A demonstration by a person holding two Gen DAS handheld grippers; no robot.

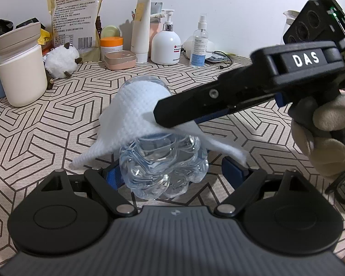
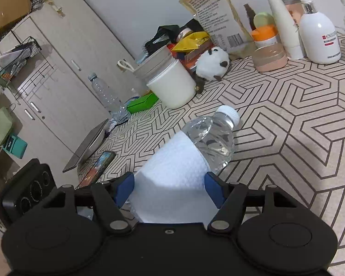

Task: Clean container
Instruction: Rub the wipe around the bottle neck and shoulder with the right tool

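Note:
A clear plastic water bottle [image 1: 163, 163] with a white cap is held lying over the patterned table, base toward my left gripper [image 1: 170, 172], whose blue pads close on its base end. A white paper towel [image 1: 135, 112] is draped over the bottle's middle. My right gripper [image 1: 172, 115] comes in from the right and presses the towel around the bottle. In the right wrist view my right gripper [image 2: 170, 188] has its blue pads on both sides of the towel [image 2: 174, 172] wrapped on the bottle [image 2: 214, 138], cap pointing away.
A cream lidded jar [image 1: 20, 76], a plush sheep [image 1: 61, 62], a pink case [image 1: 119, 59], pump bottle [image 1: 166, 43], spray bottle [image 1: 199, 43] and a food bag [image 1: 78, 18] line the table's back. A phone [image 2: 96, 168] and tablet [image 2: 89, 142] lie near the table's left edge.

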